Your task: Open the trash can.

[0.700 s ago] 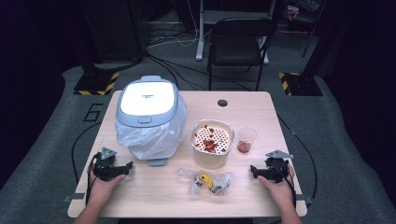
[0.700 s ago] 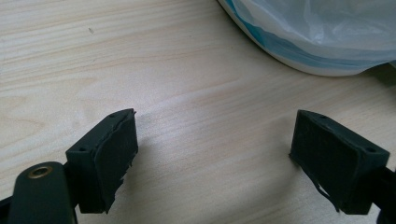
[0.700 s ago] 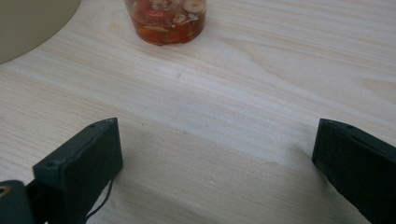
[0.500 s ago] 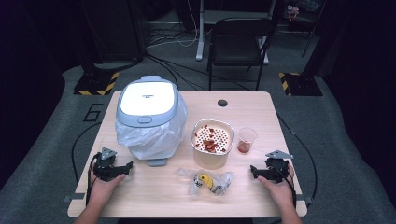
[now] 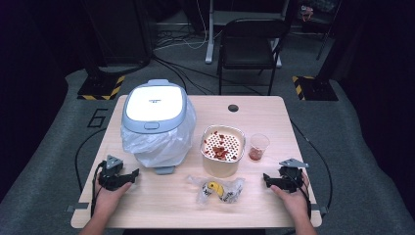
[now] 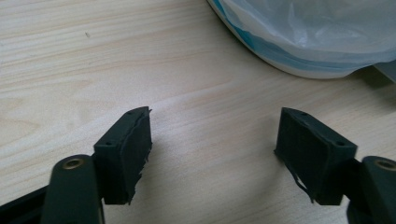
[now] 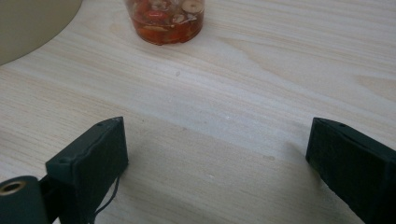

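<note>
My left gripper (image 5: pixel 132 173) rests low on the wooden table (image 5: pixel 274 122) at the front left, jaws wide open over bare wood (image 6: pixel 215 140). Just beyond it stands a blue-white lidded bin (image 5: pixel 155 110) lined with a clear plastic bag (image 6: pixel 317 32). My right gripper (image 5: pixel 266 178) rests at the front right, open too (image 7: pixel 217 161), with nothing between its fingers. Ahead of it stands a small clear cup (image 5: pixel 259 147) holding red liquid and bits (image 7: pixel 167 18). A beige pot (image 5: pixel 223 155) with a perforated insert bearing red scraps sits mid-table.
A crumpled clear wrapper with something yellow inside (image 5: pixel 218 189) lies at the front centre between the two hands. A round cable hole (image 5: pixel 233 107) marks the table's far edge. A black chair (image 5: pixel 249 44) stands behind the table.
</note>
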A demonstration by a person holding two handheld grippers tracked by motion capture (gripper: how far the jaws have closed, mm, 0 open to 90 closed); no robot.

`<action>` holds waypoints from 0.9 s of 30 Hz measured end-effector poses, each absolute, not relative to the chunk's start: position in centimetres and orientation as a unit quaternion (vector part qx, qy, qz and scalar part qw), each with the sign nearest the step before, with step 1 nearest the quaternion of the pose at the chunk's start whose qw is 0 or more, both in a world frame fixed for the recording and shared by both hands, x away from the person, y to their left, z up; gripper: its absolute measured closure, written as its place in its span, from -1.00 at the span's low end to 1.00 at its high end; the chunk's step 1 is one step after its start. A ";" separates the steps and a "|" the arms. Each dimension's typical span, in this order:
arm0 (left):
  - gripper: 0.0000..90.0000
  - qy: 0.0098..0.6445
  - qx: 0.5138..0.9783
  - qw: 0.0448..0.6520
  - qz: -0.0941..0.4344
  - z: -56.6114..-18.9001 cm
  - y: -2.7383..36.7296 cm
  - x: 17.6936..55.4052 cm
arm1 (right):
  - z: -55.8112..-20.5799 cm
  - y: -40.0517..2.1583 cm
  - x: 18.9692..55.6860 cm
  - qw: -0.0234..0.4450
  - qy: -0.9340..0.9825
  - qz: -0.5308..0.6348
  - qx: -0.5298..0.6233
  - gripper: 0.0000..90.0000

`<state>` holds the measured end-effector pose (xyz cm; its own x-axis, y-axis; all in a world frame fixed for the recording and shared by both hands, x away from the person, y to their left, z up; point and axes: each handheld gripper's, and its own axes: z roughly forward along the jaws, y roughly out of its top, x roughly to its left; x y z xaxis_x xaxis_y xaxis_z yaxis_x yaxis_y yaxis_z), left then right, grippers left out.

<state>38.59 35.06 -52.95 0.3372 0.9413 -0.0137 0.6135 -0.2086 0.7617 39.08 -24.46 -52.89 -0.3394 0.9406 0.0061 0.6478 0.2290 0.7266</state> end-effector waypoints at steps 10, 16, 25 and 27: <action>0.14 0.510 0.747 0.367 0.216 -51.1 33.8 37.6 | -52.8 -24.5 38.7 0.232 0.743 0.330 0.534 -0.69; 0.37 0.489 0.754 0.392 0.199 -49.5 32.7 36.5 | -52.6 -24.6 38.4 0.231 0.741 0.328 0.538 -0.52; 0.60 0.446 0.778 0.411 0.165 -48.9 29.8 36.6 | -52.3 -24.3 38.1 0.224 0.741 0.329 0.541 -0.38; 0.64 0.420 0.794 0.407 0.165 -48.8 29.1 36.8 | -52.3 -24.2 38.0 0.223 0.742 0.329 0.540 -0.35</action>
<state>36.83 29.13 -48.81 0.5921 0.8019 -0.0801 0.5332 -0.3153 0.7851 38.02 -24.21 -52.27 -0.3168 0.9481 0.0254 0.6548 0.1993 0.7290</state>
